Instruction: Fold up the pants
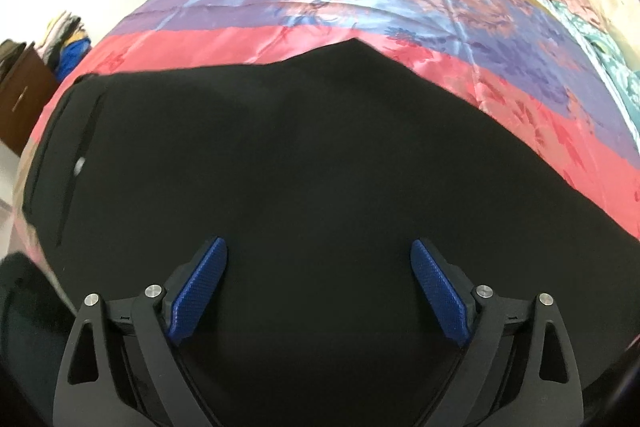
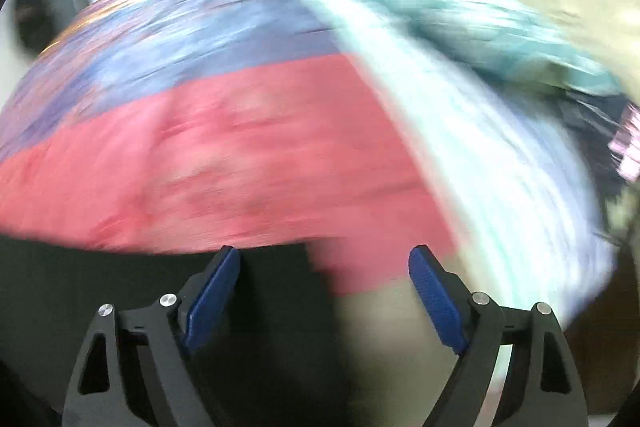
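— While hovering over the black pants, left tool spread wide, nothing between the blue pads. Pants lying flat on the bed cover, near its close edge, reaching out to the left.

— And on the right? Right tool also wide and empty, above a corner of the pants by the pink band of the cover; view heavily smeared.

— Risk, then: pinching the slippery cover along with the trouser cloth, or catching only the top layer.

— Also likely: uneven lift from mismatched grips, leaving a skewed fold. Hard to judge edges, black on black.
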The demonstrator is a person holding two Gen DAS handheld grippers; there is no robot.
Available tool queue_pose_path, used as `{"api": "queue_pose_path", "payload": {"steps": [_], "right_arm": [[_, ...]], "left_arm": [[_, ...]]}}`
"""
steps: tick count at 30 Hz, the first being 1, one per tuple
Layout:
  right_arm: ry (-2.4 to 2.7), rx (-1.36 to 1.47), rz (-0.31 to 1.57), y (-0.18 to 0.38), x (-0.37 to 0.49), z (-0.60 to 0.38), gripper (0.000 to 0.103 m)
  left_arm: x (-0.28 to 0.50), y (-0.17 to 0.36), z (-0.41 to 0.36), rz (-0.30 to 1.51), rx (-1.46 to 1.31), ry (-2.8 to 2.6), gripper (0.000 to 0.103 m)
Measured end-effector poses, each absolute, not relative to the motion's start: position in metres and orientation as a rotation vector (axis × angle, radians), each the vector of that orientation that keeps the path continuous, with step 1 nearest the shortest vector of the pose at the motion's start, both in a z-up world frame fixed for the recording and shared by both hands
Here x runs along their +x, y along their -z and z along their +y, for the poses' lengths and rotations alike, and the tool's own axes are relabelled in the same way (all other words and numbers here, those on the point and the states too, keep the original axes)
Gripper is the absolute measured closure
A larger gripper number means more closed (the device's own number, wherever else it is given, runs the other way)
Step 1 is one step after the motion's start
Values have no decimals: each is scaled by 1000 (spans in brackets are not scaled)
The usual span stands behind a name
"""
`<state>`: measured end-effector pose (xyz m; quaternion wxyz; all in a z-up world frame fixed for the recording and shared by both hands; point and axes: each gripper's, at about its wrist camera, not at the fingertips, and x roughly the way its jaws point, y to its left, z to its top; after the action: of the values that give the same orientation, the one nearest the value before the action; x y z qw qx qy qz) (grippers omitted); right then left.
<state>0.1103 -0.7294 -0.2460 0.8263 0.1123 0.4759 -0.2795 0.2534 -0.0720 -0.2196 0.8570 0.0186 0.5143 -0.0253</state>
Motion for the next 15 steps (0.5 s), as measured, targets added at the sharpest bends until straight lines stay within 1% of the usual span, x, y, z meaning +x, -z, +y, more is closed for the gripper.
{"api": "queue_pose_path", "payload": {"steps": [3,5,7,9,11,12,14,15], "right_arm": [[498,472,872,227,72,-760,17],[331,679,838,235,60,-767,20],[246,775,853,247,58,-765,21],[223,773,915,261,59,-760,26],[174,804,946,274,61,-760,38],[144,832,940,277,60,-761,40],[51,931,919,285,61,-766,48],[18,961,923,290,63,-765,48]], "left_arm": [[244,222,-69,1071,39,56,9],[241,222,-70,1063,53,61,9],[241,222,-73,1067,60,62,9],[243,221,-75,1076,53,66,9],[242,220,-74,1079,46,68,9],[241,219,-74,1079,46,68,9],[239,220,-72,1075,50,66,9],[238,221,-71,1074,52,66,9]]}}
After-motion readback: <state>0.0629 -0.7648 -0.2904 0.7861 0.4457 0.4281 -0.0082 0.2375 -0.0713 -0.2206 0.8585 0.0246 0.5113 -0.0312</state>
